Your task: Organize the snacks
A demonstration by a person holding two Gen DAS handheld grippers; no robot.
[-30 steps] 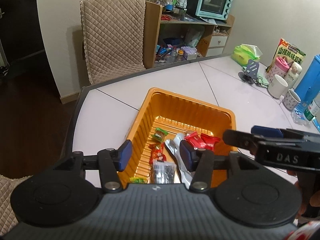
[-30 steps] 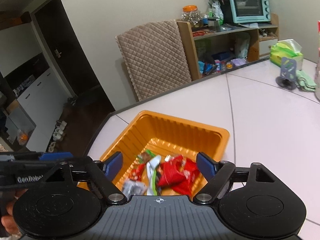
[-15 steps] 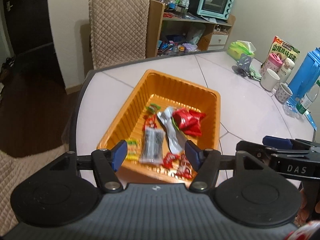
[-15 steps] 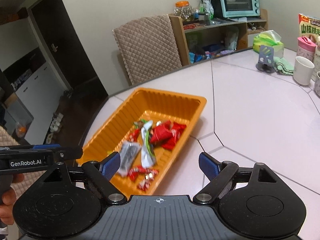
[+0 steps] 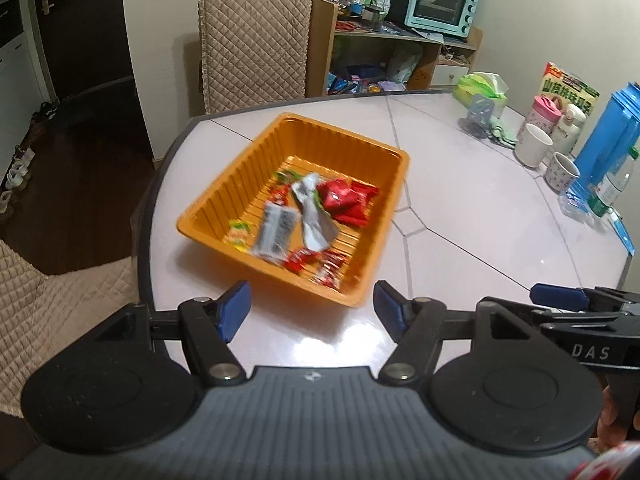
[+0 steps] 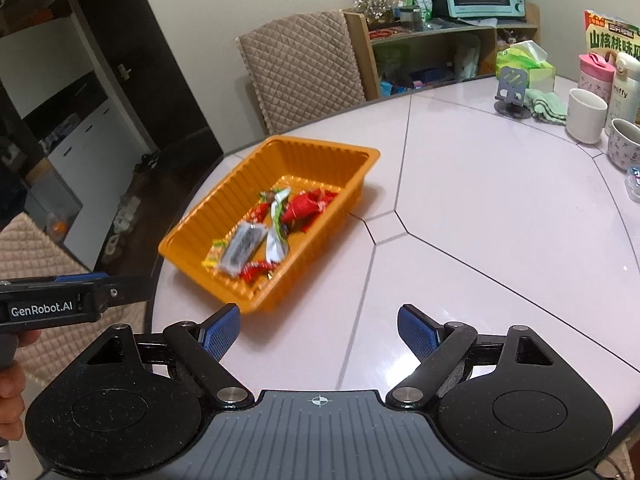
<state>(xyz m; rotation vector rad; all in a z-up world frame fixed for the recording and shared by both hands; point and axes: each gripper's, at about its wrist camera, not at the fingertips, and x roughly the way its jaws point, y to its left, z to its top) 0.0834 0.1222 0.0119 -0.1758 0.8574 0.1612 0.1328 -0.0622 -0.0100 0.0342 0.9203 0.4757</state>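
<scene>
An orange ribbed tray (image 5: 248, 164) (image 6: 320, 152) sits near the left edge of the pale table. Inside lie several wrapped snacks: red packets (image 5: 346, 200) (image 6: 302, 206), a silver wrapper (image 5: 314, 216), a grey-black bar (image 5: 276, 230) (image 6: 242, 246) and a yellow candy (image 5: 239, 234). My left gripper (image 5: 312, 312) hovers over bare table in front of the tray, its jaws opening with nothing between them. My right gripper (image 6: 320, 332) hangs wide open and empty, just right of the tray's near corner. Each gripper shows at the edge of the other's view.
Mugs (image 5: 534, 144), a pink bottle, a blue jug (image 5: 608, 140), a snack bag and tissues (image 6: 524, 62) stand along the table's far right. A quilted chair (image 5: 256, 44) and a shelf with a teal oven (image 5: 442, 4) stand behind. The table edge (image 5: 144, 240) drops off at the left.
Both grippers have pulled back from over the tray toward the near table edge, so the whole tray now shows. The left jaws have spread wider.
</scene>
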